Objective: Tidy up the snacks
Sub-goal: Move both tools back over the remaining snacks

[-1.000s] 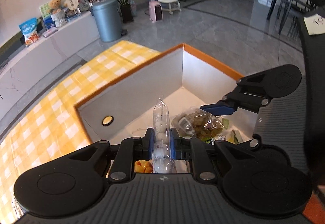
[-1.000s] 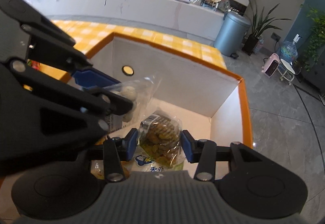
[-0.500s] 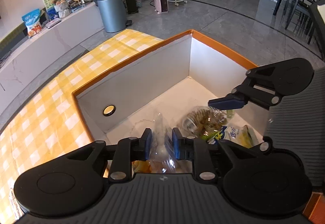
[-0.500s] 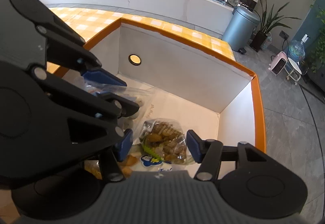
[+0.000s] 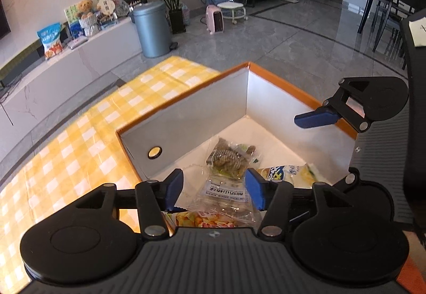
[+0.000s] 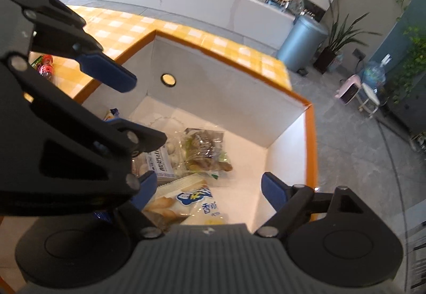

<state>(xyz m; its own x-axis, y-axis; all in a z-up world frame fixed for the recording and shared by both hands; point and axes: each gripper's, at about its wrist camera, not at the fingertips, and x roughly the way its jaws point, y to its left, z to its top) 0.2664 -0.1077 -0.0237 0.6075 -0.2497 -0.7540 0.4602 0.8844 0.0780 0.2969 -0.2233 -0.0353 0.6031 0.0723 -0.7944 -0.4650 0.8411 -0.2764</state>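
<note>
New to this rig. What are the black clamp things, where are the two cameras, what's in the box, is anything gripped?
No robot arm here: a person holds a two-finger gripper in each hand, and each carries a fisheye camera looking forward along its blue-padded fingers. In the left view the left gripper fills the bottom, with the right one to its right. In the right view the right gripper is at the bottom.

Both look down into an orange-rimmed box on a yellow checked tablecloth. In it lie a clear bag of brown snacks, a labelled clear packet and a white-and-blue packet.

Nothing is gripped: both sets of jaws are opening, pads clear of the packets.
</note>
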